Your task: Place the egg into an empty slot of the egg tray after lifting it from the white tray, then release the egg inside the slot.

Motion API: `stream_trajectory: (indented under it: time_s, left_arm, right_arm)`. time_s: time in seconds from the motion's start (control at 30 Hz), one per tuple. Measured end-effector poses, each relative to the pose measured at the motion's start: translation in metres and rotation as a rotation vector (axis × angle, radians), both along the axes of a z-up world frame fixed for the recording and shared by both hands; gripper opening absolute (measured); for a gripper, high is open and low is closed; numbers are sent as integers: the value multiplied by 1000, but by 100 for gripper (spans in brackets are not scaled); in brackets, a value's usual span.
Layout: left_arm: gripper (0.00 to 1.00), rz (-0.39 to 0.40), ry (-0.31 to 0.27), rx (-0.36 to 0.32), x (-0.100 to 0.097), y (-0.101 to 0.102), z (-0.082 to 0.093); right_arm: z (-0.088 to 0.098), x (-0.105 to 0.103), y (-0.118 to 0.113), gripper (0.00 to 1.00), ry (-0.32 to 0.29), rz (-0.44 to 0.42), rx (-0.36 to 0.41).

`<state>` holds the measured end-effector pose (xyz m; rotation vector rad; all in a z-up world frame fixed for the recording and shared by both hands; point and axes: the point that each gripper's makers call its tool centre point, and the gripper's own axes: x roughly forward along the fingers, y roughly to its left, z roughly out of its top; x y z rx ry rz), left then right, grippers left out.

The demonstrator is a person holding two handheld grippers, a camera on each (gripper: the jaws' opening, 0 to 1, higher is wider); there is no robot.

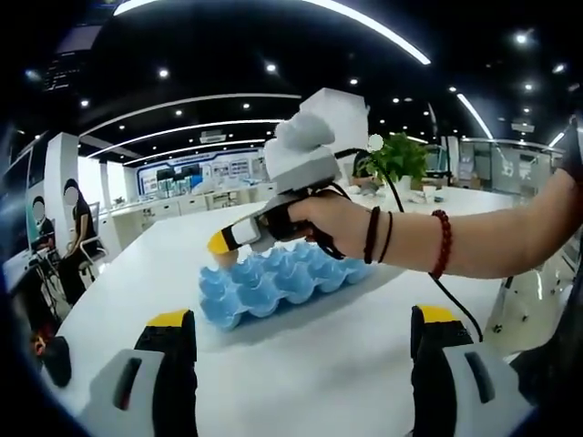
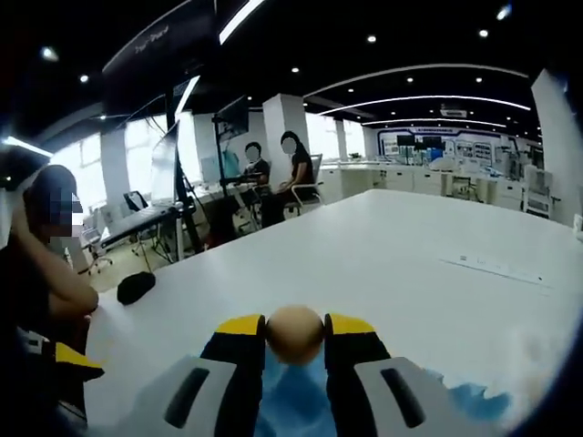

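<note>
Clamped between the yellow-tipped jaws of the right gripper (image 2: pixel 295 339): a tan, smooth egg (image 2: pixel 294 333), poised directly above the blue egg tray (image 1: pixel 278 279) near the middle of the white tabletop (image 2: pixel 392 264). Spread wide, holding nothing: left gripper (image 1: pixel 301 332).

In the right gripper view, our right gripper (image 2: pixel 294 339), black-jawed with yellow tips, has its jaws closed on a small round tan egg (image 2: pixel 294 332) pinched between the tips. In the left gripper view, our left gripper (image 1: pixel 303 330), of the same black and yellow make, holds its jaws wide apart with nothing between them. Ahead of it, our bare right hand (image 1: pixel 332 224), with dark bands and a red bead bracelet at the wrist, grips the right gripper's grey handle, its yellow tips angled downward.
</note>
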<state>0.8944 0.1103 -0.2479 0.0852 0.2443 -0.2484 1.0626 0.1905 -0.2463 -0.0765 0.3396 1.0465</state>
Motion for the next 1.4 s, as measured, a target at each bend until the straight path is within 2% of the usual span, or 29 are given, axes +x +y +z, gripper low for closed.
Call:
stream_trajectory:
  time_s: [0.13,0.23,0.33,0.43,0.5,0.63,0.77,0.9,1.2,1.27,1.33,1.4]
  left_arm:
    - [100,13,-11,1,2,4,8]
    - [100,22,-24,-11,2,6,15]
    - [100,31,-26,-6,3,7,17]
    - [100,38,-24,-3,4,8,19]
    - [100,37,-28,3,5,7,22]
    - [100,41,-36,7,5,6,25]
    - [100,44,-30,6,6,3,23]
    - [100,42,-21,6,5,0,21]
    - [100,47,-25,6,3,-1,22]
    - [100,51,-29,6,3,-1,22]
    - [100,53,-29,5,4,5,22]
    - [100,56,-29,3,6,10,21]
  right_arm:
    - [-4,2,14,26,-13,34,-30]
    - [-10,10,19,26,-49,44,-80]
    - [-14,13,20,26,-41,46,-94]
    - [-19,11,21,26,-72,87,-138]
    - [-22,9,20,27,-62,94,-133]
    - [-25,10,17,27,-94,100,-157]
    - [-36,15,11,27,-76,87,-175]
    - [-41,14,8,27,-29,82,-139]
    - [-39,11,10,28,-53,97,-120]
    - [-35,10,10,29,-76,92,-102]
    - [-29,10,16,35,-75,83,-58]
    - [-26,14,20,39,-85,77,-49]
